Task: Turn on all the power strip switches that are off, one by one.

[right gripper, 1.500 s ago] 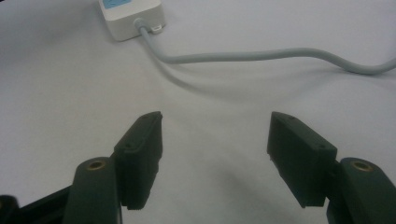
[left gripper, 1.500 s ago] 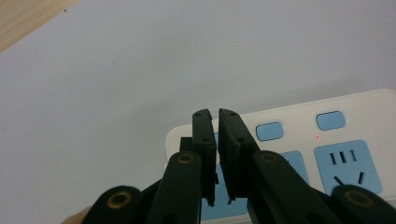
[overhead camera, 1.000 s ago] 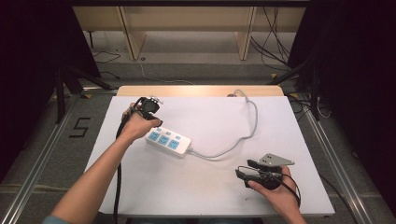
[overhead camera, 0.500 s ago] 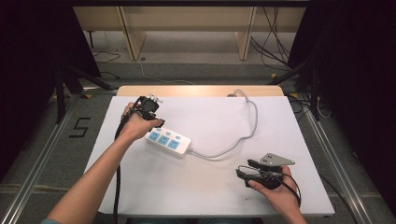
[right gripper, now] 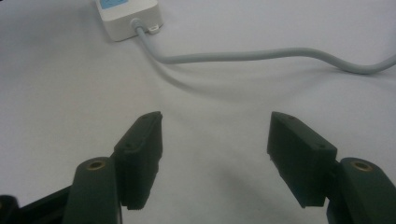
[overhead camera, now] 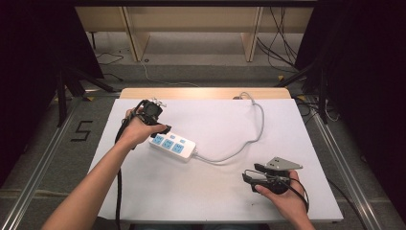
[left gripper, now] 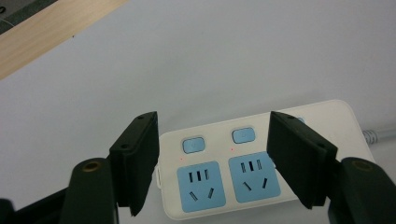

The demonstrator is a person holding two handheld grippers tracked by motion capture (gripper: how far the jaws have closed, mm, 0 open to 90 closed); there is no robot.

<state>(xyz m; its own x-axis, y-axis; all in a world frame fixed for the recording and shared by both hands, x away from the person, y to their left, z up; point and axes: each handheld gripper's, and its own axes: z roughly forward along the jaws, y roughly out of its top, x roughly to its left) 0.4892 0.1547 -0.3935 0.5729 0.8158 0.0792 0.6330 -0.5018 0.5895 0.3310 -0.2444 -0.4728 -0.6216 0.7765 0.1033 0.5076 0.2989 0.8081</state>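
High view. A white table (overhead camera: 210, 191) carries a white power strip (overhead camera: 172, 144) with blue sockets, lying left of centre at a slant. Its grey cord (overhead camera: 249, 139) leaves the right end, curves across the surface and runs off the far edge. The left gripper (overhead camera: 160, 128) is held by the person's left hand (overhead camera: 136, 132) at the strip's far-left end, just beside or above it; contact cannot be confirmed here. The right gripper (overhead camera: 251, 178) sits low near the table's front right, well apart from the strip, pointing left toward it. This placement suggests the left hand is working on the strip while the right waits clear of the cord.

Left gripper view. The two black jaws stand spread wide, one on each side of the power strip (left gripper: 233, 172), with nothing pinched between them. Two blue sockets (left gripper: 201, 184) and two small blue switch buttons (left gripper: 194, 144) lie in the gap. The jaws appear to hover above the strip's end, probably lined up to straddle its width or reach a button.

Right gripper view. The jaws are likewise spread apart and hold nothing; bare table shows between them. The strip's cord end (right gripper: 128, 21) lies ahead, near the top, and the cord (right gripper: 261, 55) sweeps to the right, well clear of the jaws.
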